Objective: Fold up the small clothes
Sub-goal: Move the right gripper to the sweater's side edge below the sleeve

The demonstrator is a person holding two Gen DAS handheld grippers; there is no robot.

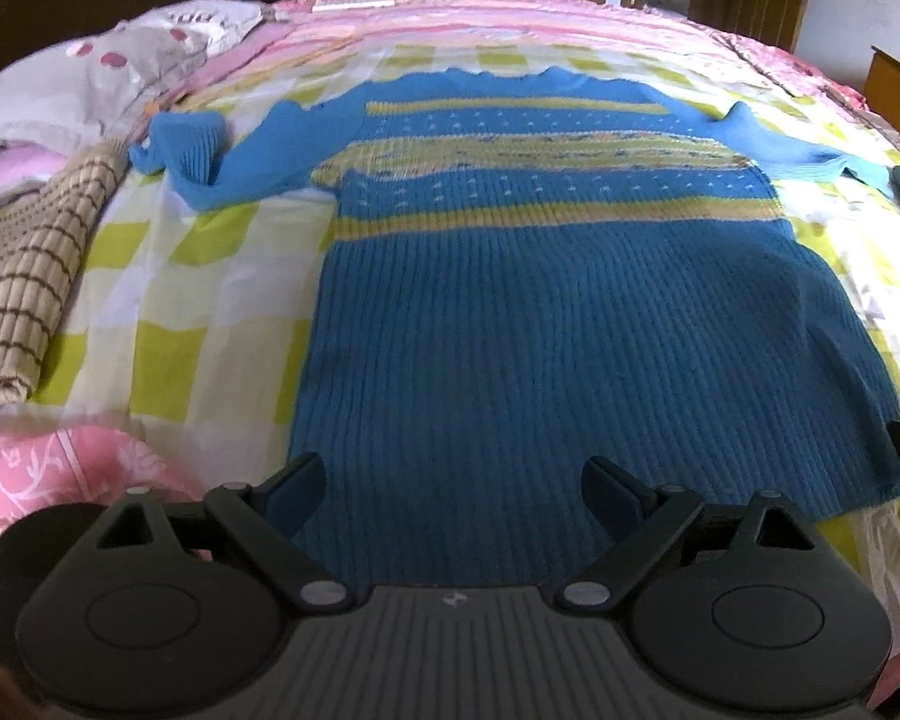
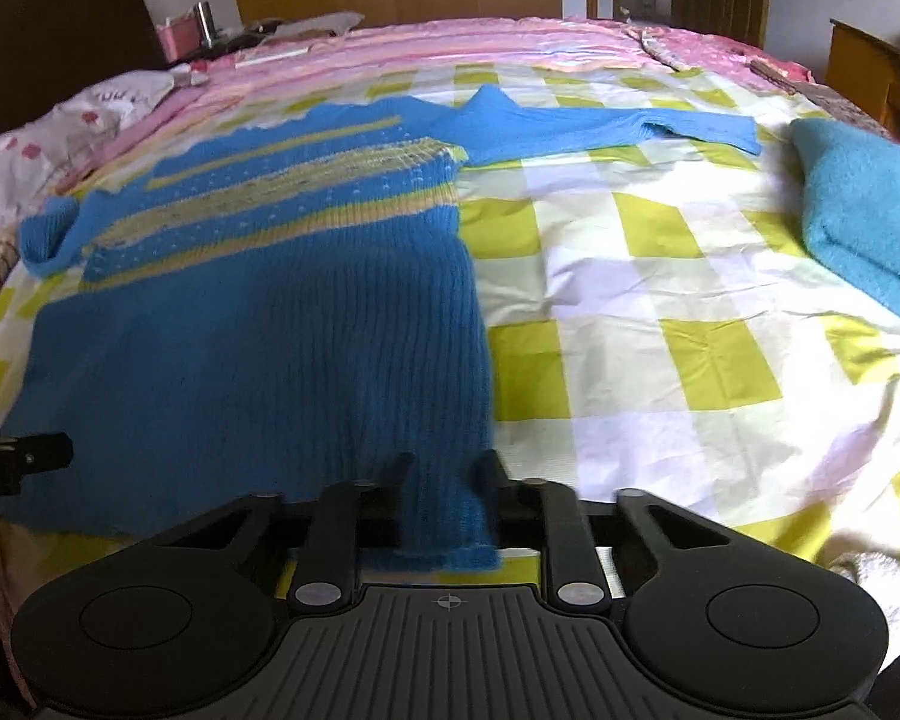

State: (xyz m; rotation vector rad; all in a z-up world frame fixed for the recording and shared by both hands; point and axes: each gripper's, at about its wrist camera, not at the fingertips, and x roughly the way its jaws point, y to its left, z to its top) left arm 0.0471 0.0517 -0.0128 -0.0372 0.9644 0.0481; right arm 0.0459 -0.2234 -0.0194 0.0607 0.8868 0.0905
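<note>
- The blue sweater (image 1: pixel 570 312) lies flat on the checked sheet (image 2: pixel 660 312), with its hem at the near edge of the bed and its neck at the far end.
- Both sleeves are out to the sides. The right sleeve (image 2: pixel 618 126) is stretched fairly straight, and the left sleeve (image 1: pixel 210 150) is bunched and curled back on itself.
- The left gripper (image 1: pixel 450 480) is over the near left part of the hem. Its fingers are spread wide and hold nothing.
- The right gripper (image 2: pixel 444 480) is at the near right corner of the hem. Its fingers are drawn in on either side of the knit and appear to pinch that corner.
- No fold shows in the sweater yet, so I judge this one is at its very start: laid out, one corner taken.
- A folded teal garment (image 2: pixel 864 216) rests far right on the sheet, perhaps one already finished.
- A tan checked cloth (image 1: pixel 30 276) lies to the left; I cannot tell if it awaits folding.
</note>
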